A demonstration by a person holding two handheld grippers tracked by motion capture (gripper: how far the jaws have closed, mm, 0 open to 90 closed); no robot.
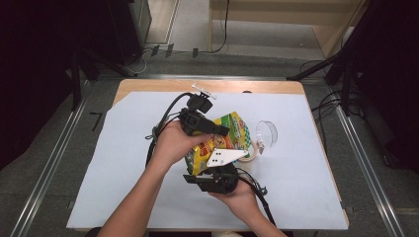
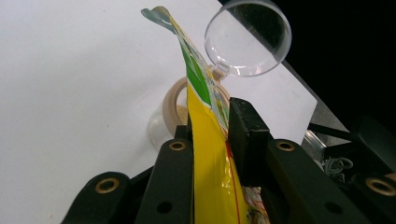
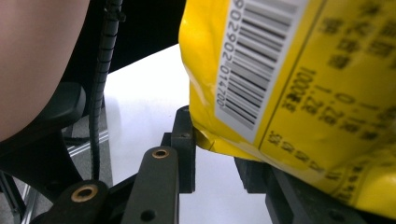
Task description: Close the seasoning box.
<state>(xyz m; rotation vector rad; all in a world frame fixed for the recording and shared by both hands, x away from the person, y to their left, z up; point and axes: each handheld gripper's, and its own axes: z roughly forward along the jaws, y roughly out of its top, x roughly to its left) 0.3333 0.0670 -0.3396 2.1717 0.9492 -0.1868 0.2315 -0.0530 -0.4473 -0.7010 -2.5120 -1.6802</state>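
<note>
A yellow and green snack bag (image 1: 233, 129) hangs above the table between both grippers. In the left gripper view the bag (image 2: 210, 186) runs edge-on between the two black jaws, whose pads press on its sides. My left gripper (image 1: 220, 132) (image 2: 210, 135) is shut on its upper part. From below, my right gripper (image 1: 211, 170) (image 3: 215, 149) is shut on the bag's bottom corner; the bag (image 3: 303, 93) shows a barcode and hides the right jaw. Just right of the bag stands a clear jar with a beige rim (image 1: 253, 150) (image 2: 172, 100), its round clear lid (image 1: 267, 132) (image 2: 247, 37) flipped open.
A white sheet (image 1: 123, 163) covers the wooden table (image 1: 148, 85), with bare sheet left of the hands and along the front. Black stands and cables (image 1: 326, 106) lie on the floor beyond the table's right and far edges.
</note>
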